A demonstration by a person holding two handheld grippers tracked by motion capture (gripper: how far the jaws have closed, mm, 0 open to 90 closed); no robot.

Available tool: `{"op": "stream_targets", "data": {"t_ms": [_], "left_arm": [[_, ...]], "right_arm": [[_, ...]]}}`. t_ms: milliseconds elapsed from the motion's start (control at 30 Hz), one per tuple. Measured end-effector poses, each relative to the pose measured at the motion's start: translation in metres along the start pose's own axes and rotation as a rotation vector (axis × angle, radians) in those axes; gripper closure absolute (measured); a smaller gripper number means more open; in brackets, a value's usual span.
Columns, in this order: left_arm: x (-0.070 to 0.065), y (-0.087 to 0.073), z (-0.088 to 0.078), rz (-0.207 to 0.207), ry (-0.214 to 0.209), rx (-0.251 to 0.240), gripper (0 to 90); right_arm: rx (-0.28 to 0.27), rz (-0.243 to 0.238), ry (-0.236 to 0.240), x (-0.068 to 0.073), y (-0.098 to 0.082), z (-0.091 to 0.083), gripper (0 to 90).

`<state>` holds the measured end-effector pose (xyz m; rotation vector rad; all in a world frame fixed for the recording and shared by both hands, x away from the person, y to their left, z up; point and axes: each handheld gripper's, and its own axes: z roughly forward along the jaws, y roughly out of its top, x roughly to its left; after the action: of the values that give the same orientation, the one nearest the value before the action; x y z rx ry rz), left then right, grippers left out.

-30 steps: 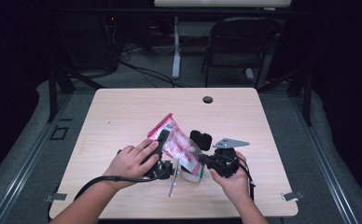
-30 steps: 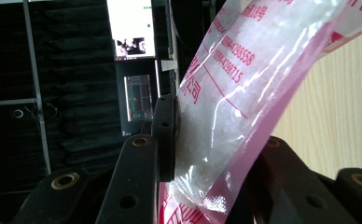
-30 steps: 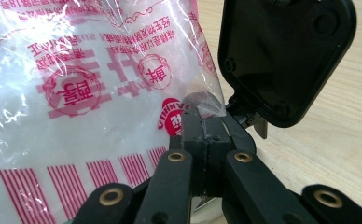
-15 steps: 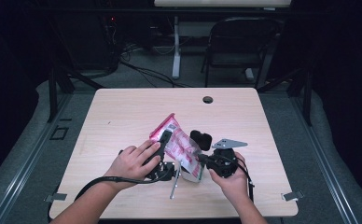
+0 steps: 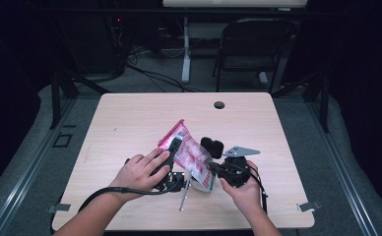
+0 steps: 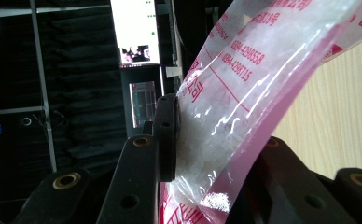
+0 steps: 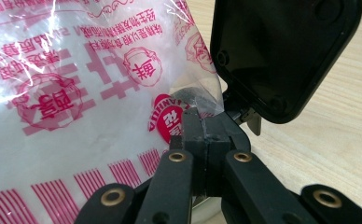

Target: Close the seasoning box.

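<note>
the left hand-held gripper (image 6: 207,163) clamps the bag (image 5: 189,150) of white grains above the desk (image 5: 130,123); the right hand-held gripper (image 7: 202,135), fully closed, pinches its corner, probably to steady it for pouring.

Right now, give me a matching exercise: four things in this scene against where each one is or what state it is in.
1. left gripper
2. right gripper
3. bag
4. table hole

a. near the far edge
b. jaws shut on the bag's corner
c. held up between both grippers, pink print
d. jaws clamped across the bag's white contents

Pairs: 1-d, 2-b, 3-c, 4-a
</note>
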<state>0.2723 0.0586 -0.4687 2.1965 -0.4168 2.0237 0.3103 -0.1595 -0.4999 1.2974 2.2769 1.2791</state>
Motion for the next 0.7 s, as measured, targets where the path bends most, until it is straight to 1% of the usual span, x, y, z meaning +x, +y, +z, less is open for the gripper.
{"op": "stream_targets", "data": {"t_ms": [100,133,200,267,300,433,700], "left_arm": [[0.0003,0.0004,-0.0004,-0.002,0.006,-0.003,72.4],[0.0004,0.0005,-0.0007,-0.005,-0.005,0.004,72.4],[0.0004,0.0009,-0.0003,-0.01,-0.004,0.0,72.4],[0.0009,0.0012,0.0002,-0.006,0.002,-0.006,72.4],[0.0006,0.0012,0.0002,-0.012,-0.003,-0.003,72.3],[0.0012,0.0016,-0.0002,-0.014,-0.003,-0.004,72.4],[0.0018,0.0017,-0.0007,-0.008,-0.001,-0.006,72.4]], "right_arm": [[0.0,-0.003,-0.005,0.0003,0.0,-0.0004,90.0],[-0.002,-0.001,-0.004,0.0002,0.0,-0.0004,90.0],[0.001,0.0,-0.006,0.0,0.0,-0.0001,90.0],[0.001,0.0,-0.006,0.0,-0.0001,0.0005,90.0],[0.002,-0.001,-0.006,-0.0001,-0.0002,0.0006,90.0],[0.002,-0.001,-0.008,-0.0004,-0.0002,0.0008,90.0],[0.003,-0.006,-0.01,0.0002,-0.0004,0.0012,90.0]]}}
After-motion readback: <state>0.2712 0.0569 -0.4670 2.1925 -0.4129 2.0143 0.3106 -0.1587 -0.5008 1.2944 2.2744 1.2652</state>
